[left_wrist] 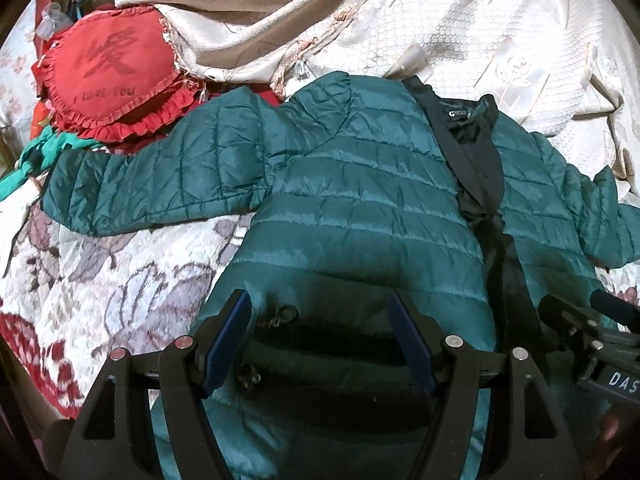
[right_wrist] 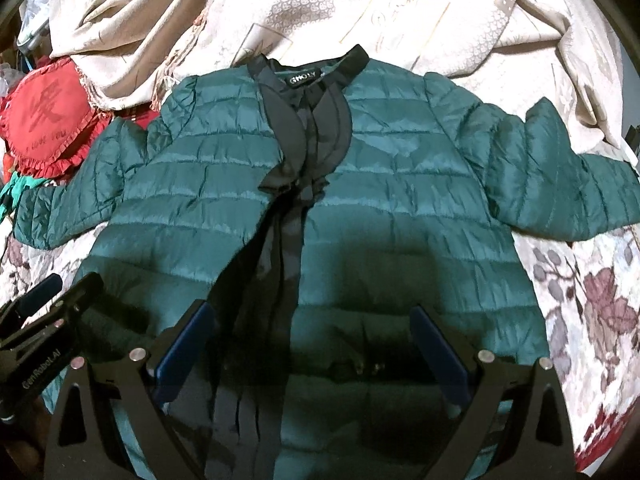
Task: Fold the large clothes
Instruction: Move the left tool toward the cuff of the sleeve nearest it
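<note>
1. Green, puffy and shiny, the quilted jacket [right_wrist: 400, 184] lies flat, front up, in the middle of both pictures; its front is open and shows a black lining.
2. Its sleeves stick out to the left and right sides of the frame; its black collar [right_wrist: 320, 68] points to the top.
3. Under it is a white bed cover with red and grey flowers [left_wrist: 120, 280]; a creamy crumpled blanket [right_wrist: 360, 8] fills the top of the frame.
4. At the upper left sits a red heart-shaped pillow with frills [left_wrist: 108, 76].
5. The left gripper [left_wrist: 320, 308] is at the bottom of the left wrist picture; its blue fingers [left_wrist: 228, 340] stand wide apart over the jacket's hem, holding nothing.
6. The right gripper [right_wrist: 312, 320] is at the bottom of the right wrist picture; its jaws are also wide apart, above the hem, holding nothing.
</note>
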A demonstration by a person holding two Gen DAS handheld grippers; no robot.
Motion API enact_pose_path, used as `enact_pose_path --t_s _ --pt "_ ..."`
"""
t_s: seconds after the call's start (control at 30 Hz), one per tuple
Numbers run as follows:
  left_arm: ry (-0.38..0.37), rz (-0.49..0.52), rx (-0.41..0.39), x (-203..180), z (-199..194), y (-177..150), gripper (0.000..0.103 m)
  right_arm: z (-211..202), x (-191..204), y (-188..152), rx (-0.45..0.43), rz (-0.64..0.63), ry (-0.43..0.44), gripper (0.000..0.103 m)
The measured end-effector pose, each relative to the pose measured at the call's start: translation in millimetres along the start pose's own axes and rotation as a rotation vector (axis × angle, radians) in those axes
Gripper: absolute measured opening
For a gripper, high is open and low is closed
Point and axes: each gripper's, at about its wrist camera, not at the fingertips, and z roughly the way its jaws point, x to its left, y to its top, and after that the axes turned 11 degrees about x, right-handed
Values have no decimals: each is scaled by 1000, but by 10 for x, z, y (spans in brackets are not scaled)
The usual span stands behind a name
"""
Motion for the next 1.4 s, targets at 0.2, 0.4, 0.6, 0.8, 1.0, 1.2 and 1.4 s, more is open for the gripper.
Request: enact_pose_path --t_s 0.2,0.4,0.6,0.8,1.0,1.2,1.4 --pt "7 -4 15 16 116 140 54 76 20 194 -9 -10 -14 100" --pt "5 -7 16 54 186 318 54 236 -4 377 30 18 51 100" --pt "29 -11 16 101 282 480 54 360 30 546 29 27 59 100" --pt "40 -16 25 131 402 585 54 421 112 698 12 -3 16 100" --pt "28 -35 28 166 492 702 54 438 160 805 -17 -22 -13 100" --pt "14 -32 34 146 586 785 54 507 201 901 -19 -30 -21 100" --pt "19 -28 38 130 681 873 54 624 262 1017 6 -47 -16 94"
